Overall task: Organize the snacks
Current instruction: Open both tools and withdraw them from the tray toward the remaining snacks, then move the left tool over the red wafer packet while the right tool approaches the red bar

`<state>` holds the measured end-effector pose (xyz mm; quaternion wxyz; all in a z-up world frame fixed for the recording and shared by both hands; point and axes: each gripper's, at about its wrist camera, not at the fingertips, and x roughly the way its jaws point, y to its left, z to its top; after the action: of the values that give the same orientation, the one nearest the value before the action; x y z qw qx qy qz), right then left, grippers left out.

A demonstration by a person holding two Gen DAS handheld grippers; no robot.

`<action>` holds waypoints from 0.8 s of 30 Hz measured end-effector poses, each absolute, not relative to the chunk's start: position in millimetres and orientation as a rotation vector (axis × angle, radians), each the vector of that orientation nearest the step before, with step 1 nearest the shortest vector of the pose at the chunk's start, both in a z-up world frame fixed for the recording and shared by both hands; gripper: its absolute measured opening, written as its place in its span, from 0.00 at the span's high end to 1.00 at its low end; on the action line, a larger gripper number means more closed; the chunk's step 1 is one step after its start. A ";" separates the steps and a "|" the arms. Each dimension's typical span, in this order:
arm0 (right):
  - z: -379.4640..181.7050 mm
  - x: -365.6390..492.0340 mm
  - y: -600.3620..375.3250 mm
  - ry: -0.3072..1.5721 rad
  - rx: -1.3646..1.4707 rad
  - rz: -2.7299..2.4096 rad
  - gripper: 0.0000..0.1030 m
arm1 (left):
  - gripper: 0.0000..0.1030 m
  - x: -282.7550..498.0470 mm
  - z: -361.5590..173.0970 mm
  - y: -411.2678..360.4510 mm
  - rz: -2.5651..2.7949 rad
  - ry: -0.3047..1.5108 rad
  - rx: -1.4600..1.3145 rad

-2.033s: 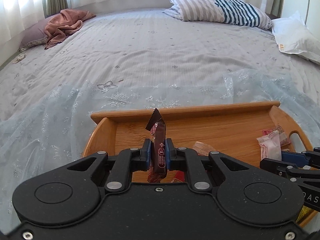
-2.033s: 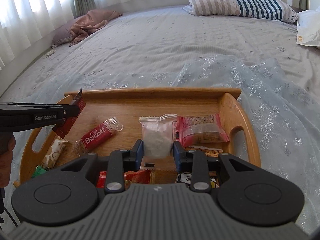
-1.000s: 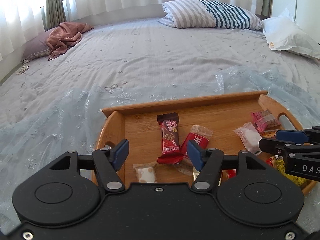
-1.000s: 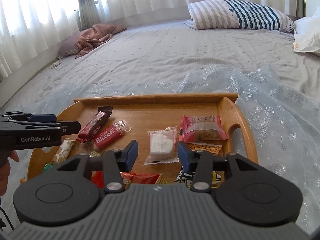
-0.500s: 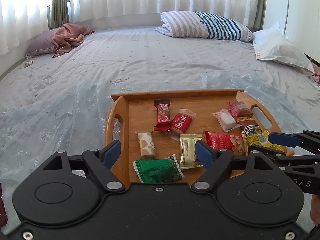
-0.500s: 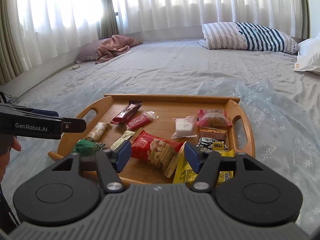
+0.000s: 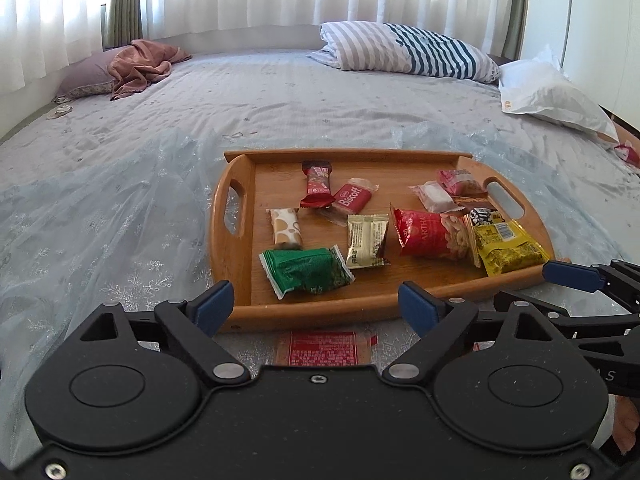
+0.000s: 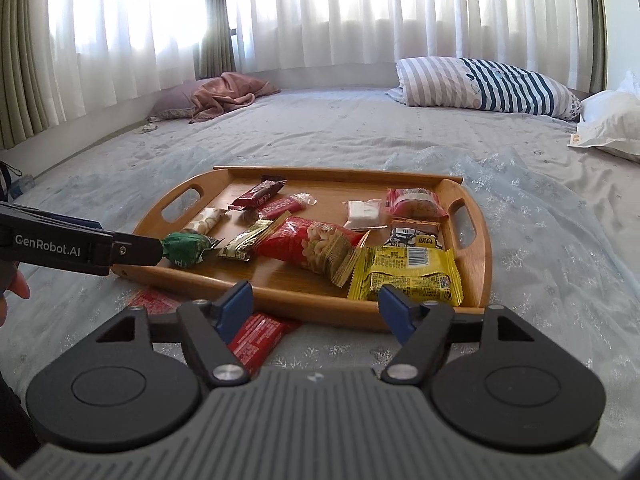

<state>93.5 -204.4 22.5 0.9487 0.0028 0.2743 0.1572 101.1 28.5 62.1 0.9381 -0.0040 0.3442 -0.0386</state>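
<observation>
In the left wrist view, the left gripper [image 7: 310, 300] hangs just short of the near rim of the wooden tray [image 7: 240, 312]. Its jaws are opening, wide apart, with nothing clamped between them. The one snack not yet on the tray in this view is a red packet [image 7: 324, 347] lying flat on the bed cover, just below and between the fingers, close under the gripper body, its long axis running across the fingers from side to side. Beyond the fingertips, on the tray, lie a green packet [image 7: 306, 270], a gold packet [image 7: 367, 240], a red nut bag [image 7: 434, 232] and a yellow bag [image 7: 508, 246]. The right gripper [image 7: 576, 274] shows at the right edge.

In the right wrist view, the right gripper [image 8: 314, 306] also sits short of the tray [image 8: 320, 312], jaws opening and empty. A red packet [image 8: 256, 338] lies on the cover just under its left finger, angled towards the tray, and another red wrapper [image 8: 154, 300] lies further left. The left gripper [image 8: 156, 250] reaches in from the left.

The loose packets look about equally near to either hand, each needing a downward reach.
</observation>
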 end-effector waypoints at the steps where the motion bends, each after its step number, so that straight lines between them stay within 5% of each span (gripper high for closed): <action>1: 21.1 89.5 -203.5 0.550 0.001 0.319 0.19 | 0.13 99.3 59.6 28.5 -0.078 0.703 -0.009; 24: -14.5 63.0 -169.3 0.530 -0.004 0.341 0.17 | 0.13 96.5 16.3 45.1 -0.036 0.778 -0.078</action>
<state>63.0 -169.3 -14.5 0.9508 -0.0021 0.2606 0.1678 96.5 45.1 16.3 0.9243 -0.0382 0.3793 -0.0177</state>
